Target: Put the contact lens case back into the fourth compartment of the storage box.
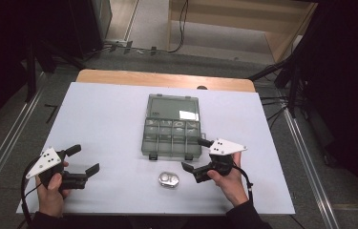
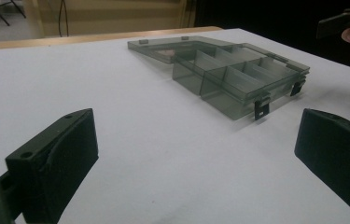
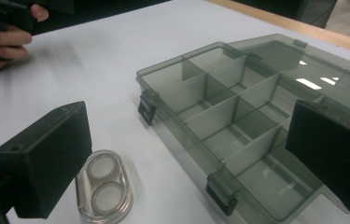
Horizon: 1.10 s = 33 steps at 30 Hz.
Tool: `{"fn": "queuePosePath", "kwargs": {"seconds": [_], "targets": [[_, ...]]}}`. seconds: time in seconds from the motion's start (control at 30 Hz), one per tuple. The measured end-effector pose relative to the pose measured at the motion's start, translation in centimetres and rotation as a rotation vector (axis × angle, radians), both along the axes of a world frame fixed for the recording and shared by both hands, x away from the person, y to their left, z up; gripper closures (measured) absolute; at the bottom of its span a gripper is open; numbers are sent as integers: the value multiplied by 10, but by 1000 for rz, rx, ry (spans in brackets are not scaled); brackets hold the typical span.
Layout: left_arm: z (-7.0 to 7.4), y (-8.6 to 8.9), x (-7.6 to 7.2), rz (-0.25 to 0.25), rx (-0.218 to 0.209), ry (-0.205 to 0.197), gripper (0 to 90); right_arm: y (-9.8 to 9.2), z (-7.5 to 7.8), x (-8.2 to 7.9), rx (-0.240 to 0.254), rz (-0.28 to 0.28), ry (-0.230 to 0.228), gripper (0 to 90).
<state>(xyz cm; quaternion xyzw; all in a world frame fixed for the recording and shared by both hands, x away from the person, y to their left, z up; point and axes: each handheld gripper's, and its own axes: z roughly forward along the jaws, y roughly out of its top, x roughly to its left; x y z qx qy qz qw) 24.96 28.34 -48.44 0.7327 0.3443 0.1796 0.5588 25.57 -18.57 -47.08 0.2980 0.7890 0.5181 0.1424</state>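
Landmark: smoky clear compartment box [image 1: 173, 132], lid swung open flat behind it, sits mid desk [image 1: 105, 114] on the white sheet.
Box inside: dividers make several cells; seen from right tongs view, cells look empty; 2 dark latches on its near edge.
Small case: clear oval case [image 1: 168, 179] w/ 2 round wells, lies just in front of the box's near edge, not touching it; in right tongs view it's beside the lower-left jaw.
Left tongs [image 1: 82, 160]: held in person's left hand [image 1: 52, 188], well to the left of the box & nearer the person; jaws wide apart, nothing between; pointing toward the box.
Right tongs [image 1: 194, 153]: held in right hand [image 1: 229, 179], at the box's near right corner; jaws apart, holding nothing; upper jaw over box's front right corner, lower jaw just right of the oval case.
Contact w/ box: can't tell if upper jaw touches the rim.
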Motion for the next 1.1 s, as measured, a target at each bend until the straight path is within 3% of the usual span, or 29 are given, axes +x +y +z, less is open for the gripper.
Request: {"fn": "queuePosePath", "kwargs": {"seconds": [0.3,0.4,0.9,1.1], "targets": [[-1,5,-2,6,1,-13,0,15,1,-4,-35,87,14,0],[-2,5,-1,12,1,-10,0,19,1,-6,-43,85,11,103],[-4,4,0,8,5,-10,0,40,-2,-13,-115,214,46,142],[-5,3,1,3,12,-6,0,45,-3,-14,-133,241,54,224]]}}
